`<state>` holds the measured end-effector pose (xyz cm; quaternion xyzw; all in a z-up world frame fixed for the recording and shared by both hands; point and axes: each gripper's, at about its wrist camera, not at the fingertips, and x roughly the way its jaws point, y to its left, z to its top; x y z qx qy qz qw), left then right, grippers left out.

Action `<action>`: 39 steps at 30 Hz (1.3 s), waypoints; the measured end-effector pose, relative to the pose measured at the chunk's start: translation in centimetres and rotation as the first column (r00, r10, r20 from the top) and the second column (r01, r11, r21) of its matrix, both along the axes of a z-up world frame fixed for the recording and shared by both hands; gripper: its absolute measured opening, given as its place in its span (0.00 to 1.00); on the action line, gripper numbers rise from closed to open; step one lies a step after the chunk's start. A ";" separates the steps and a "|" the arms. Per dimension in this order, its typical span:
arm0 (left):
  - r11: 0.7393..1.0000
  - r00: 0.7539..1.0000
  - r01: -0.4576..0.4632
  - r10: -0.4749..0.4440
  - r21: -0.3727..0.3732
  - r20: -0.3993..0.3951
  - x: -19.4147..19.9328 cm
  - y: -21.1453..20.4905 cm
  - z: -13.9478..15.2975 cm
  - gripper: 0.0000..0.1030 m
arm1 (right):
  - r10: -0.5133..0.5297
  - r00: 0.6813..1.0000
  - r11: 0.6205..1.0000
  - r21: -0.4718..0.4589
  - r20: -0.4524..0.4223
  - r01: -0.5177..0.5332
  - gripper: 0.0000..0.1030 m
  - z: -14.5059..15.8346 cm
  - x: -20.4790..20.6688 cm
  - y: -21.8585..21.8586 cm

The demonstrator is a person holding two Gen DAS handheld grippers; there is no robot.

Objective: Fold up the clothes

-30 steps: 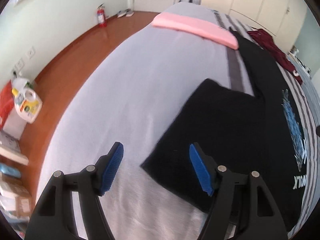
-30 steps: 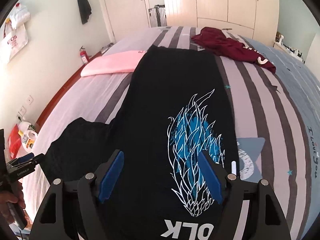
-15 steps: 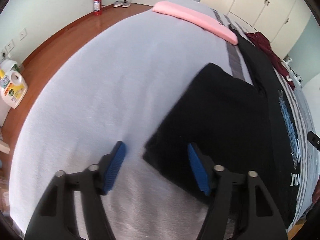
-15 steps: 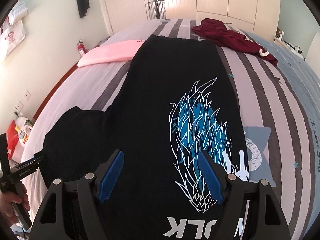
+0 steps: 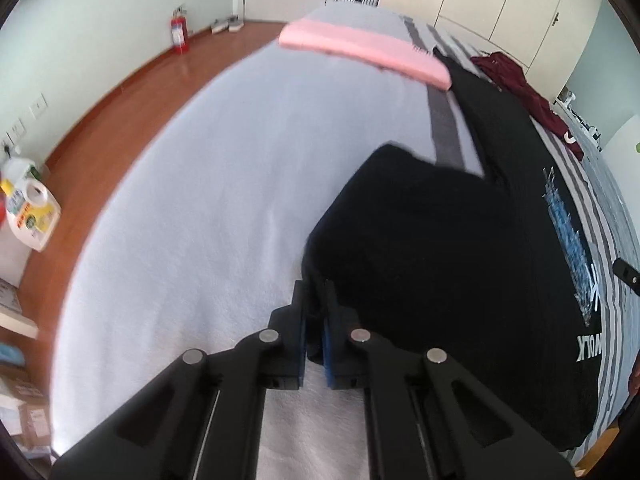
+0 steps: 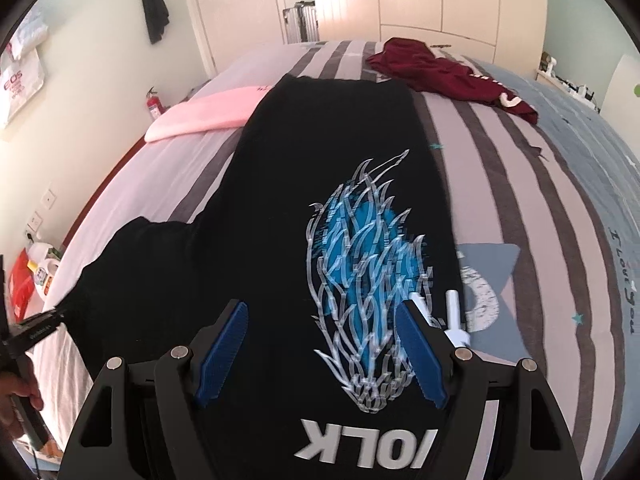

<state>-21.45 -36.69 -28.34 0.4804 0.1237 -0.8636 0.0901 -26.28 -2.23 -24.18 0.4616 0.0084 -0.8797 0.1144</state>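
A black T-shirt (image 6: 328,184) with a blue and white print lies spread lengthwise on the bed. Its left sleeve (image 5: 408,216) sticks out over the pale sheet. My left gripper (image 5: 314,300) is shut on the sleeve's near corner, black cloth pinched between the blue pads. In the right wrist view that left gripper (image 6: 52,316) shows at the sleeve's tip, held by a hand. My right gripper (image 6: 320,320) hangs open over the shirt's printed chest, with nothing between its fingers.
A folded pink garment (image 5: 360,50) lies at the far left of the bed (image 5: 192,216). A maroon garment (image 6: 448,74) lies crumpled at the far end. A detergent jug (image 5: 30,216) stands on the wooden floor left of the bed. Wardrobes line the back wall.
My left gripper moved onto the sleeve's corner and shut on it. My right gripper stayed open and shifted slightly forward over the print.
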 end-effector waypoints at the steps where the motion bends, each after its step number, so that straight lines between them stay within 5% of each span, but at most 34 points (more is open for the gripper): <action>1: 1.000 1.000 0.000 0.000 -0.010 -0.014 0.0 0.4 1.0 0.04 | -0.002 1.000 1.000 0.000 -0.003 0.002 0.71 0.2 0.1 0.4; 11: 0.975 0.967 0.208 -0.217 -0.079 -0.132 -1.7 14.6 10.5 0.04 | -0.039 0.999 0.999 0.005 0.038 0.039 0.71 1.9 2.3 6.8; 21: 0.911 0.914 0.405 -0.404 0.071 -0.036 -1.5 29.9 6.8 0.06 | -0.083 0.994 0.996 0.025 0.069 0.082 0.71 2.3 3.8 14.2; 25: 0.901 0.906 0.422 -0.416 0.099 -0.078 0.1 29.5 7.2 0.12 | -0.098 0.992 0.995 0.022 0.081 0.096 0.71 1.6 3.8 15.2; 33: 0.976 0.976 0.217 -0.217 0.012 0.007 0.4 19.6 5.2 0.16 | -0.037 0.993 0.998 -0.042 0.110 0.042 0.71 0.3 3.7 11.5; 39: 0.993 0.990 0.117 -0.118 0.017 0.075 1.2 14.2 1.7 0.16 | 0.096 0.988 0.989 -0.124 0.121 -0.081 0.71 -1.8 3.5 5.5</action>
